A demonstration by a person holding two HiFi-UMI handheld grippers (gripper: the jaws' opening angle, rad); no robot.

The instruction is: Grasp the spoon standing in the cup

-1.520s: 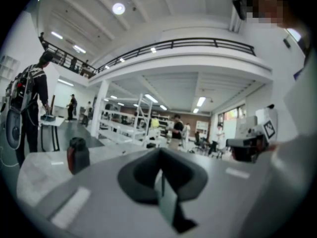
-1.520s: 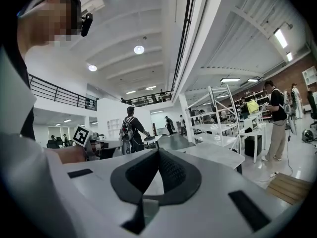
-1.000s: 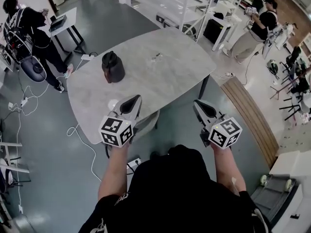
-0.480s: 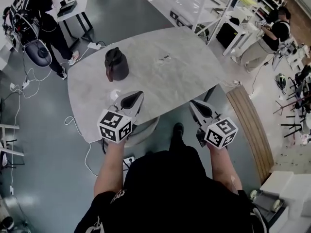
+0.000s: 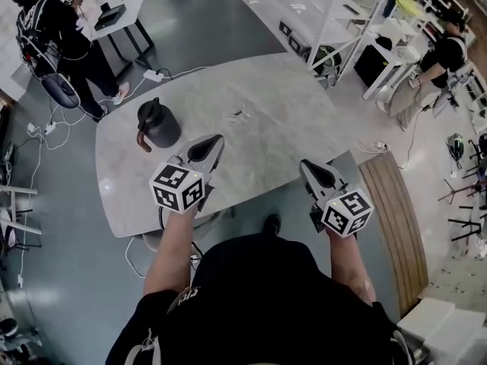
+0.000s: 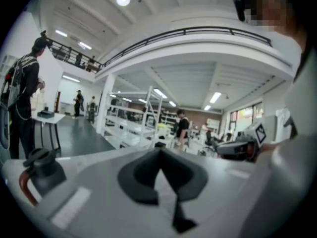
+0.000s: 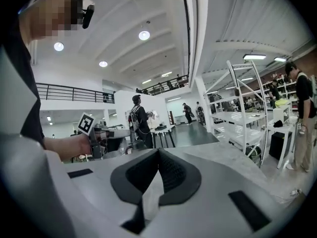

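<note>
A person stands at the near edge of a rounded grey desk (image 5: 289, 105) in an open workshop hall, holding a two-fingered gripper in each hand. The left gripper (image 5: 219, 138) reaches out over the desk's near side, its dark fingers (image 6: 143, 175) pressed together at the tips with nothing between them. The right gripper (image 5: 303, 163) hangs at the desk's near edge, well apart from the left, and its fingers (image 7: 173, 175) are likewise closed on nothing. Both point forward, tipped slightly downward. A dark jug (image 5: 157, 125) with a brownish handle sits on the left part of the desk, just beyond and to the left of the left gripper. A few small objects (image 5: 238, 115), too small to identify, lie near the desk's middle. The cup and its spoon cannot be made out in any view. Beyond the desk, a bystander (image 5: 57, 21) in dark clothes stands by a small white table (image 5: 125, 14) at upper left, white shelving racks (image 5: 304, 6) line the far side, and another person (image 5: 449, 52) stands at upper right. A white power strip (image 5: 157, 74) and cables lie on the grey floor (image 5: 46, 265).
</note>
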